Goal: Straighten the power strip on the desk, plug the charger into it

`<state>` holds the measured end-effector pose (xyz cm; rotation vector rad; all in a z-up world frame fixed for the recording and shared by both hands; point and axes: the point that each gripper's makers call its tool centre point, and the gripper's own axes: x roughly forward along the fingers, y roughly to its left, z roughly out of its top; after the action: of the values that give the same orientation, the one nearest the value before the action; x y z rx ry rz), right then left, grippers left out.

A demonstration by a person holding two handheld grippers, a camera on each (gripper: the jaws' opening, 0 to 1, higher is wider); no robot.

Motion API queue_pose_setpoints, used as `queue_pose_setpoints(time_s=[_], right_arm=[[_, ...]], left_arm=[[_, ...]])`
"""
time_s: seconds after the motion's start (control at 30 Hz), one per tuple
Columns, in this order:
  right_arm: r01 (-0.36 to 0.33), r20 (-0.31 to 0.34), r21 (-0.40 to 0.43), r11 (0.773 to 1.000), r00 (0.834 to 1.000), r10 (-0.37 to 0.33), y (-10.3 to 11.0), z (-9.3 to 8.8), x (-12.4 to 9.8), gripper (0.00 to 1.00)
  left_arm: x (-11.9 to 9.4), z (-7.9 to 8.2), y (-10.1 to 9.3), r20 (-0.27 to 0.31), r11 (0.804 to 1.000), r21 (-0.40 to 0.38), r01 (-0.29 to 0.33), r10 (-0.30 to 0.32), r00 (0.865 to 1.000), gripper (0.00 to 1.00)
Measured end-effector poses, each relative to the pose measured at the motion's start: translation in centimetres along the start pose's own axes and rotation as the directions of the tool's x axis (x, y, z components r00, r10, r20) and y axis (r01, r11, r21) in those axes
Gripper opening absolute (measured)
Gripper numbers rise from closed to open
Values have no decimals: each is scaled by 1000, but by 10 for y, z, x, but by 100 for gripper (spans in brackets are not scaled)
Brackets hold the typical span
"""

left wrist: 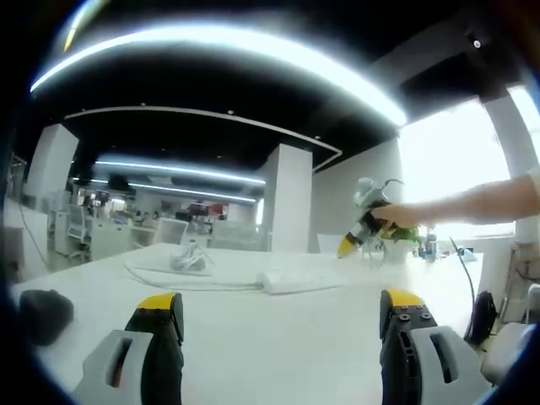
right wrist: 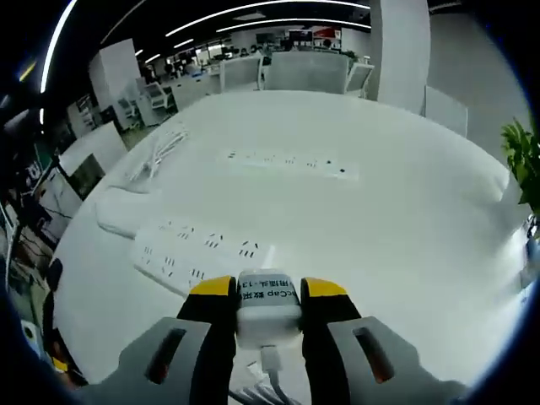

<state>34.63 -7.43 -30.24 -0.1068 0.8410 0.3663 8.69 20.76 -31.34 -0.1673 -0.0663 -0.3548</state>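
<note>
On the white desk (right wrist: 405, 194): one power strip (right wrist: 201, 251) near the right gripper (right wrist: 267, 288), a second strip (right wrist: 287, 160) farther off. One white charger (right wrist: 267, 305) sits between that gripper's jaws. Two grippers in all, counting the left gripper (left wrist: 283, 305). One potted plant (right wrist: 525, 160) at the desk's edge.

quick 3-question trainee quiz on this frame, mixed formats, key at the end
1. True or false: the right gripper is shut on the charger.
2. In the right gripper view, which lies nearer the charger: A) the power strip just ahead of it, B) the far power strip?
3. Fill in: the left gripper is ___, nothing between its fingers.

Key: 1 true; 2 A; 3 open.
</note>
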Motion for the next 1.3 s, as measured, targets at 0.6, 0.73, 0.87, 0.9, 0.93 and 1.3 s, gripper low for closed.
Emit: queue_pose_setpoints(time_s=[0.6,0.73,0.87,0.9,0.93,1.3], right_arm=[[20,-123,-6,1000,992,-20,10,-22,-11,27],[26,-145,-5,1000,989,-26,8,-26,-13,27],[31,-168,4,1000,985,-29,6,-30,-16,27],[31,-176,7,999,984,-29,6,-31,-17,27],[33,-186,9,999,982,-31,6,-33,-18,27],[52,-264,39,998,964,-40,2,-54,-24,27]], left_arm=[[-12,0,8,-15,1000,11,-22,23,1000,99],[-13,-3,12,-31,999,18,-29,29,999,99],[-15,-3,14,-35,999,24,-34,35,999,99],[-15,-3,14,-35,999,23,-36,36,999,99],[-16,-3,15,-35,999,22,-37,38,999,99],[-18,-2,17,-33,999,23,-39,40,999,99]])
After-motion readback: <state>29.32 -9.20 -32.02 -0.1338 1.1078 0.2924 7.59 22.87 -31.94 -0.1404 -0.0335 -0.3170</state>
